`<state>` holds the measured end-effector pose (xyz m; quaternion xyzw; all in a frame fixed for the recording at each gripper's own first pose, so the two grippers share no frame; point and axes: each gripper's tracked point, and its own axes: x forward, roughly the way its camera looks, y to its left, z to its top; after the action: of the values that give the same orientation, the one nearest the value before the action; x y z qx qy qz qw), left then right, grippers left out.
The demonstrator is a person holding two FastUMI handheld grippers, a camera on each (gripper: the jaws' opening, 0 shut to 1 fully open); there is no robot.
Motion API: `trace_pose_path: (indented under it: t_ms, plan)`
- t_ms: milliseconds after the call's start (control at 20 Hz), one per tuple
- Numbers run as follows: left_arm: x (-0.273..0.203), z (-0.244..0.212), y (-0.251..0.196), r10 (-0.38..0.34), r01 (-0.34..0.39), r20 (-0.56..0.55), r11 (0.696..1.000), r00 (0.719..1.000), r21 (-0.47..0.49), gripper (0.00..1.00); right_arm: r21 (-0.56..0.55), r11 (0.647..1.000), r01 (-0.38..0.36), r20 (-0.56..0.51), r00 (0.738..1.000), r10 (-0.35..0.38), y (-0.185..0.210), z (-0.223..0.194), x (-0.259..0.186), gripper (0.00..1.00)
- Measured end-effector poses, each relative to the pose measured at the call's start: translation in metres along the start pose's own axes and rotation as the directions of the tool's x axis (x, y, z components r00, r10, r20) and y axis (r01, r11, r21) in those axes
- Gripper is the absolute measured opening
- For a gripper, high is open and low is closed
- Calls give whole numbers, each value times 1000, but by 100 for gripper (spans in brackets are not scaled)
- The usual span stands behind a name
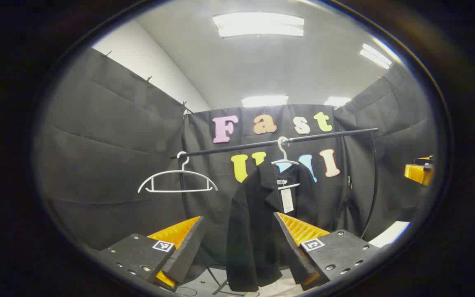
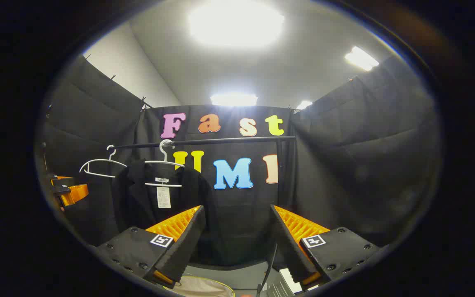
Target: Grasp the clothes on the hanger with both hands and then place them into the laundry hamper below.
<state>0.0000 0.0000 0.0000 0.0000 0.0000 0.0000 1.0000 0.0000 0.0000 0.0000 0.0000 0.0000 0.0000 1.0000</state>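
Left hand-held gripper spread wide, facing hung jacket

The hamper is cut off (just a rim), and the jacket's tag is unreadable.

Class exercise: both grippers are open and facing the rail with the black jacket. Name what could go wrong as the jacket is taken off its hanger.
1. The black jacket hangs on a white hanger hooked over the rail; pulling down might drag the hanger off too.
2. The empty hanger hangs close by and could get knocked.
3. The left gripper and right gripper are both apart from the jacket; uneven grasps might let it slip.
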Motion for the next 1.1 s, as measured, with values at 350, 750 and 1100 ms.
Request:
trace_pose_path:
  t_ms: [350, 750, 1100]
  plan:
    - [0, -1, -9, -8, 8, 1, 1000, 1000, -3, 95, 19, 1000, -23, 5, 1000, 23, 3, -1, 2, 97]
    - [1, 1, -4, -14, 14, 10, 1000, 1000, -8, 96, 10, 1000, -30, 9, 1000, 30, 11, 1, 7, 96]
    - [22, -8, 1, -24, 24, 5, 1000, 1000, -11, 95, 19, 999, -30, 15, 999, 29, 22, 2, 19, 96]
